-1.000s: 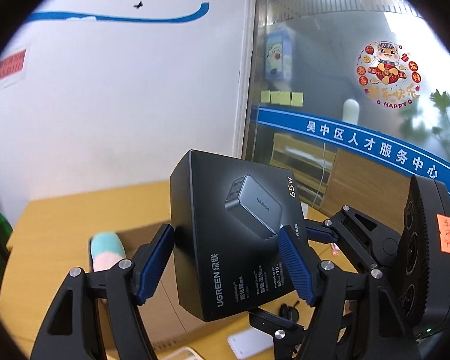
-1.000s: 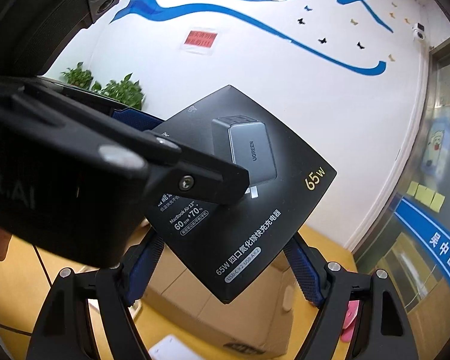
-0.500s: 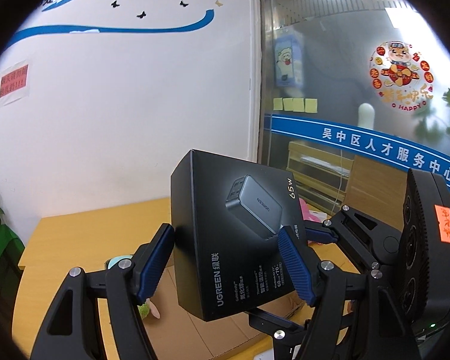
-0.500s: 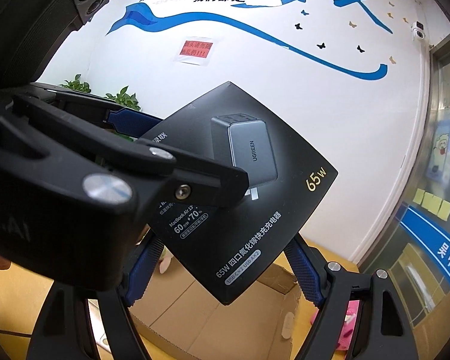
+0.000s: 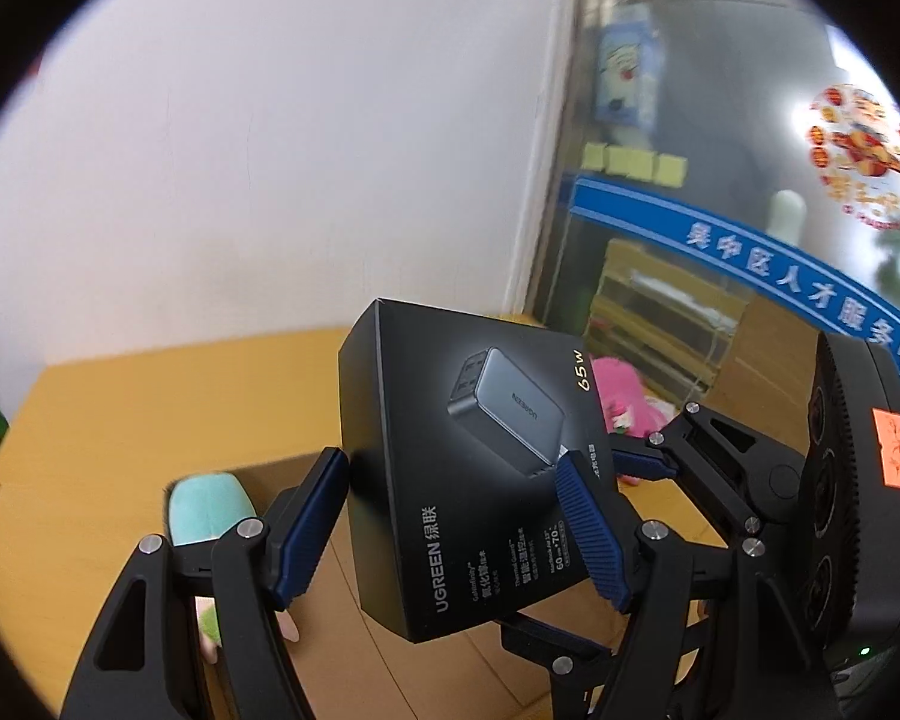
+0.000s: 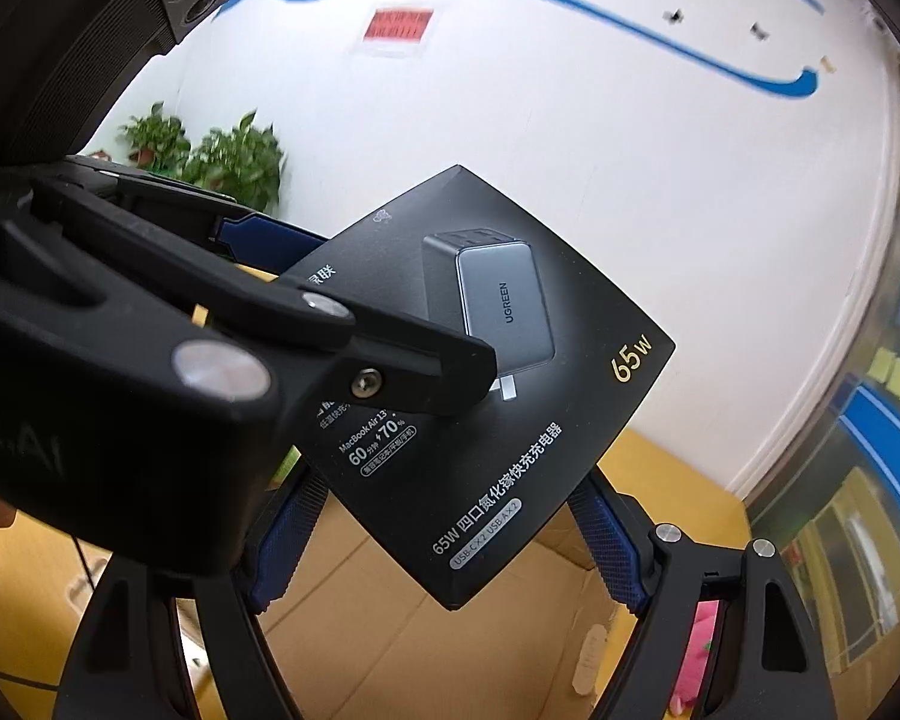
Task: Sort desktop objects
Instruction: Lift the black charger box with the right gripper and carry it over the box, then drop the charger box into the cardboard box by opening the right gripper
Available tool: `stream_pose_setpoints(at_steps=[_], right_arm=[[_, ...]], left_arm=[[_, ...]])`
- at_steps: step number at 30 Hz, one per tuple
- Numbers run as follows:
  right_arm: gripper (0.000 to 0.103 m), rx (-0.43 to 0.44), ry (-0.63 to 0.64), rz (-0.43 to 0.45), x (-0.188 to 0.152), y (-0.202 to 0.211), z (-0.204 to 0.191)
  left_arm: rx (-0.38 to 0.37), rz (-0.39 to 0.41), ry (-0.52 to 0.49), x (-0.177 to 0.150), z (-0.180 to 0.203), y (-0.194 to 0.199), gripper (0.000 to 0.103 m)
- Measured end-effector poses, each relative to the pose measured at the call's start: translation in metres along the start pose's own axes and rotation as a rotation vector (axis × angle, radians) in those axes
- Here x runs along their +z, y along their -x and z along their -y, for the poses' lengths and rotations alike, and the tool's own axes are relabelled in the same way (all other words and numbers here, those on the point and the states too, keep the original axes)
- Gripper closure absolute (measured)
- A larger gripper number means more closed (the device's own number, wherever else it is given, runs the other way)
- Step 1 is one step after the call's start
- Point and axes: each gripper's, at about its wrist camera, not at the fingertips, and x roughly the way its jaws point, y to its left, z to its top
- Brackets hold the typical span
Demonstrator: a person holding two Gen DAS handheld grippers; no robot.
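A black UGREEN charger box (image 5: 450,450) hangs tilted in the air, held by both grippers at once. In the left wrist view my left gripper (image 5: 450,531) is shut on it, blue pads (image 5: 312,528) pressing its two sides. The right gripper's fingers (image 5: 660,462) come in from the right and clamp the box's far edge. In the right wrist view the charger box (image 6: 528,420) sits corner-down in my right gripper (image 6: 447,540), and the left gripper's black fingers (image 6: 390,354) cover its left part.
An open cardboard box (image 5: 390,630) lies below on the yellow wooden desk (image 5: 150,408). A teal plush toy (image 5: 207,510) sits at its left edge and a pink plush (image 5: 624,402) behind the charger box. White wall, potted plants (image 6: 234,156) and a glass door stand beyond.
Both grippers have carried the charger box together across the desk, and it keeps its place between the fingers. The background has slid, blurred, and the pink plush has come into view.
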Motion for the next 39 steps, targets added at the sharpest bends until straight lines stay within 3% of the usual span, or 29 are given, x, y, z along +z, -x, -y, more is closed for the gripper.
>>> stream_pose_setpoints(at_steps=[7, 14, 22, 26, 30, 35, 39], right_arm=[[0.018, 0.147, 0.047, -0.113, -0.008, -0.089, 0.032], [0.018, 0.323, 0.023, -0.249, -0.044, -0.181, 0.054], [0.018, 0.473, -0.089, -0.392, -0.087, -0.256, 0.059], [0.019, 0.485, -0.107, -0.449, -0.096, -0.278, 0.054], [0.018, 0.475, -0.142, -0.459, -0.1, -0.285, 0.058], [0.009, 0.442, -0.158, -0.472, -0.096, -0.263, 0.065], [0.008, 0.376, -0.111, -0.459, -0.086, -0.22, 0.07]], left_arm=[[0.007, -0.11, 0.159, -0.002, -0.05, -0.081, 0.032], [0.035, -0.331, 0.27, -0.027, -0.093, -0.173, 0.032], [0.084, -0.512, 0.387, -0.06, -0.123, -0.234, 0.032], [0.156, -0.579, 0.367, -0.066, -0.125, -0.255, 0.032], [0.15, -0.602, 0.409, -0.072, -0.134, -0.263, 0.032], [0.175, -0.608, 0.401, -0.068, -0.13, -0.254, 0.034], [0.235, -0.454, 0.316, -0.048, -0.116, -0.199, 0.034]])
